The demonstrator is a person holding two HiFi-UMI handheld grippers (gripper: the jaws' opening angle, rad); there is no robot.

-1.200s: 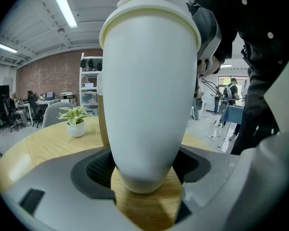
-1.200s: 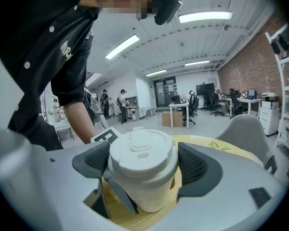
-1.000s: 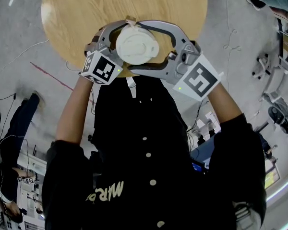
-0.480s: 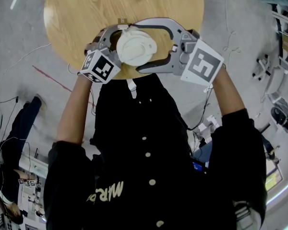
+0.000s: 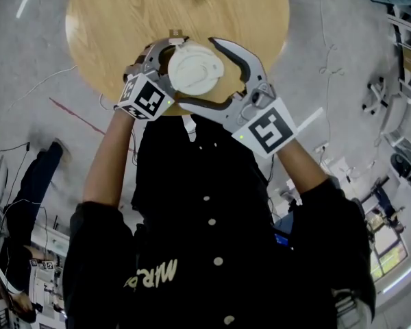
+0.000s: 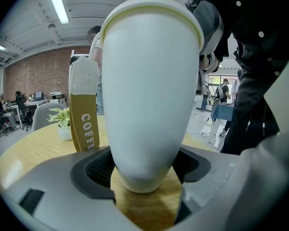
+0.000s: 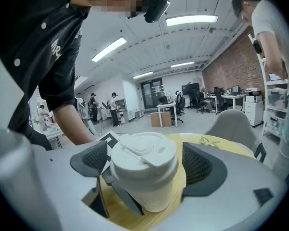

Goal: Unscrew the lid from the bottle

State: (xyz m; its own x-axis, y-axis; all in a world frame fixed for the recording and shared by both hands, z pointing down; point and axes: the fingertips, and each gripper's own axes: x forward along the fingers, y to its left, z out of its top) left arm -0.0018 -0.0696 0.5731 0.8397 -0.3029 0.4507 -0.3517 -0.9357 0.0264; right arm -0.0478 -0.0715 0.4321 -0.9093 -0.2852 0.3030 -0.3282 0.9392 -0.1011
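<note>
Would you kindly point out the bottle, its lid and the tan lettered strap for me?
bottle (image 6: 149, 95): left gripper view, middle of its white body.
lid (image 5: 195, 67): head view, centre of its flat top.
strap (image 6: 84, 105): left gripper view, tan band just above the lettering.

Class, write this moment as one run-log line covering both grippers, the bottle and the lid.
left gripper: shut on bottle | right gripper: open, jaws just opening, lid between them | lid: on bottle
</note>
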